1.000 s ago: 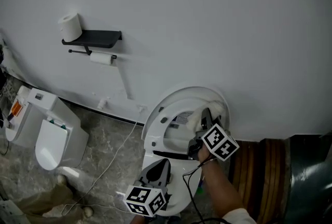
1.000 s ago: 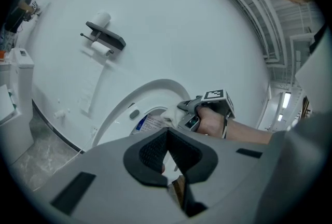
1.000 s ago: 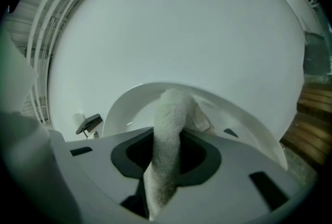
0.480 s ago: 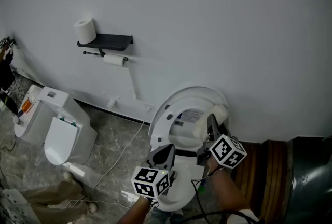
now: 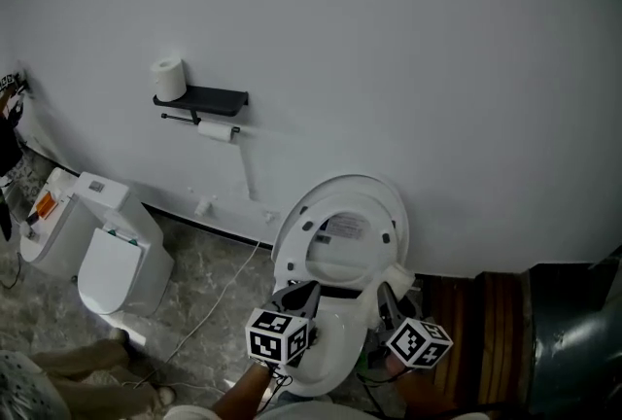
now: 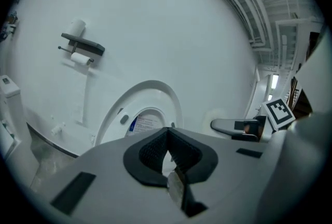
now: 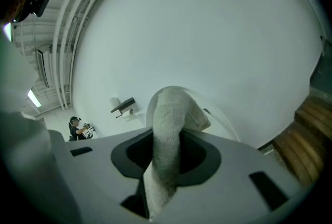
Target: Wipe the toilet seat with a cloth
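Right gripper [image 5: 389, 296] clenched on white terry cloth [image 7: 168, 124], lower centre, beside raised white toilet seat [image 5: 292, 226]; left gripper [image 6: 167, 141] closed, empty.

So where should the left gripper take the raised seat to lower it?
Probably the seat's left rim, coming in from the left gripper's own side. Its jaws are shut now, so they must open first. The seat stands upright at the wall, which leaves little room behind its top, while the thin side edge stands free for a pinch across its thickness.
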Action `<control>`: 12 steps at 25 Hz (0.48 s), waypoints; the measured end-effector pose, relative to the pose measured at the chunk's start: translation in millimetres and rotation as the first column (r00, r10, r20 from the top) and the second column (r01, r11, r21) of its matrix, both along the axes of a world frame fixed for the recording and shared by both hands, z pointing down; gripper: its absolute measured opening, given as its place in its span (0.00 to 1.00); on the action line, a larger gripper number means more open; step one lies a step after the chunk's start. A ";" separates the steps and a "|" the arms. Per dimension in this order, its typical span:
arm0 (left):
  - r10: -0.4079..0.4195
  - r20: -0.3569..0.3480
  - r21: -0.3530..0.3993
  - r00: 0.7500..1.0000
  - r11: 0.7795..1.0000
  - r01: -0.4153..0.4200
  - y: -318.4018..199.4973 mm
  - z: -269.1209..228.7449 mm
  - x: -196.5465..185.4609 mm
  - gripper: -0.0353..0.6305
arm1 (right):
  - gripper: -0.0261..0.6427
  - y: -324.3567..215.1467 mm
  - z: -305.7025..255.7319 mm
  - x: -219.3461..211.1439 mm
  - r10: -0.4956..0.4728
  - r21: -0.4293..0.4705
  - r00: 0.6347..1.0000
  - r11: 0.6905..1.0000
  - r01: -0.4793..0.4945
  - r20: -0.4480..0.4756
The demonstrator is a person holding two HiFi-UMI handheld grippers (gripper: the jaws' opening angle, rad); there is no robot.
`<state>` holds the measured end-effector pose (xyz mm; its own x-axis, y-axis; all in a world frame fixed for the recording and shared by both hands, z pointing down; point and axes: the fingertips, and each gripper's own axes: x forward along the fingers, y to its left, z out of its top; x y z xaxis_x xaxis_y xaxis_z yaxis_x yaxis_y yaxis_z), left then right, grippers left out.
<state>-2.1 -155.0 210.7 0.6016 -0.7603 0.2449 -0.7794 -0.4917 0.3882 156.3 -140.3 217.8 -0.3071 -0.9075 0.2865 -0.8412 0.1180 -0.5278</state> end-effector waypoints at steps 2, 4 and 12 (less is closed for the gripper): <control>0.026 -0.011 -0.022 1.000 0.999 -0.027 3.7 6.7 3.3 0.05 | 0.19 16.1 4.2 4.5 0.007 -0.013 1.000 1.000 -0.007 -0.004; 0.063 -0.017 -0.016 0.998 0.998 -0.064 4.8 7.8 8.3 0.05 | 0.19 29.7 6.8 9.5 0.017 -0.019 1.000 1.000 -0.017 -0.013; 0.338 0.065 0.069 0.939 0.937 -0.342 -38.8 -4.9 36.8 0.06 | 0.19 77.2 21.3 46.1 0.141 -0.067 0.990 0.988 -0.141 0.004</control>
